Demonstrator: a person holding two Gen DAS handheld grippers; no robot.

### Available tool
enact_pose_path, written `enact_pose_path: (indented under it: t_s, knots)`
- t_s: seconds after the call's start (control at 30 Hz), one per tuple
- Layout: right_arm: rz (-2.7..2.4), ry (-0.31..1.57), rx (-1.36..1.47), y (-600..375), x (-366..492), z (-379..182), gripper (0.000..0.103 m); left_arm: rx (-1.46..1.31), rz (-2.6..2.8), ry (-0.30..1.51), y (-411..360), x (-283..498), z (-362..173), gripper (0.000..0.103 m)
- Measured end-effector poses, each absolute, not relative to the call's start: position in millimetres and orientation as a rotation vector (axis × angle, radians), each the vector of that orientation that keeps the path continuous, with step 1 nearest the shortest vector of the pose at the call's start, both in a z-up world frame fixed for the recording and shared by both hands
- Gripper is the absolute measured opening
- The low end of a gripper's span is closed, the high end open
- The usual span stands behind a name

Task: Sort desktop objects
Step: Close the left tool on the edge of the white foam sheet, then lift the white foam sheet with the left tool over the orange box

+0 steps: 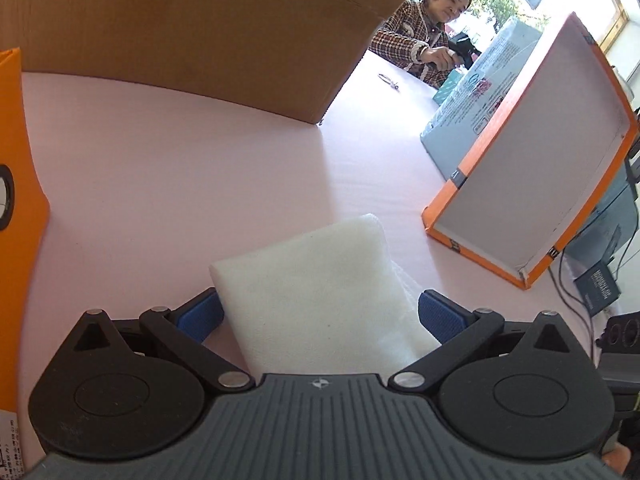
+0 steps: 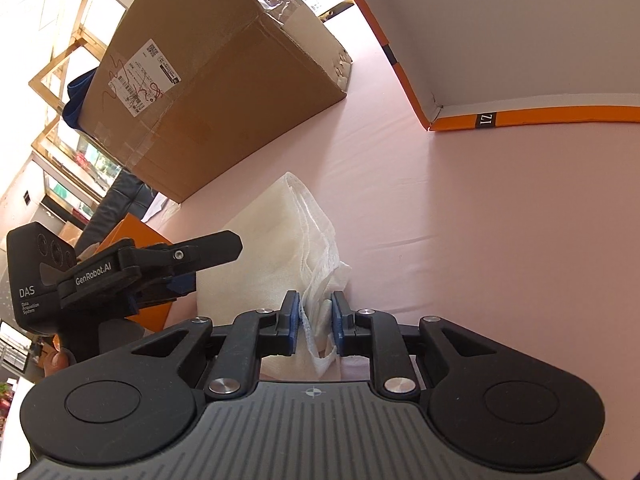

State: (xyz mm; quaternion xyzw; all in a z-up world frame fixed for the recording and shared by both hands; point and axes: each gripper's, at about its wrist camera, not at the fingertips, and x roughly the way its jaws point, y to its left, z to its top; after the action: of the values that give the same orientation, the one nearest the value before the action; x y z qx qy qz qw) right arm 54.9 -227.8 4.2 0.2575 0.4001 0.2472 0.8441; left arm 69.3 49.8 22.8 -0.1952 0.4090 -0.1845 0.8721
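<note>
Through the left wrist view, my left gripper [image 1: 320, 314] is spread wide around the folded white gauze cloth [image 1: 316, 288] on the pink tabletop [image 1: 180, 168], gripping nothing. The brown cardboard box [image 1: 192, 20] stands far behind, and the orange-rimmed shallow box lid [image 1: 532, 160] is on the right.

In the right wrist view, my right gripper [image 2: 314, 318] is pinched on the cloth's loose frayed corner [image 2: 316, 320]. I judge that lifting by that one corner could let the fold unravel or slip out.
</note>
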Motion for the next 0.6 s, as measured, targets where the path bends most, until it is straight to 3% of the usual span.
enact_pose_path:
  t_s: [0.1, 0.17, 0.2, 0.23, 0.33, 0.4, 0.5, 0.6]
  knots:
    - [0.527, 0.833, 0.547, -227.9, 52.2, 3.0, 0.023, -0.347, -0.376, 0.849, 40.0, 63.3, 25.1, 0.087]
    - [0.534, 0.826, 0.546, -226.8, 51.5, 3.3, 0.027, -0.295, -0.346, 0.839, 32.1, 60.0, 25.8, 0.067]
    - [0.537, 0.822, 0.545, -226.2, 51.2, 3.4, 0.028, -0.284, -0.328, 0.835, 30.8, 58.7, 25.2, 0.049]
    - [0.541, 0.819, 0.545, -225.7, 50.8, 3.6, 0.029, -0.274, -0.311, 0.831, 29.9, 57.4, 24.3, 0.039]
    - [0.547, 0.811, 0.563, -227.1, 48.9, 2.3, 0.035, -0.277, -0.27, 0.814, 32.5, 54.6, 21.8, 0.023]
    - [0.564, 0.799, 0.581, -227.1, 48.3, 0.5, 0.042, -0.292, -0.268, 0.804, 36.7, 51.6, 20.1, 0.019]
    - [0.615, 0.749, 0.572, -223.8, 44.2, -1.8, 0.063, -0.268, -0.265, 0.775, 36.6, 43.4, 19.0, 0.015]
    - [0.607, 0.728, 0.471, -209.3, 39.6, 4.4, 0.065, -0.176, -0.259, 0.738, 27.1, 32.0, 23.1, 0.01]
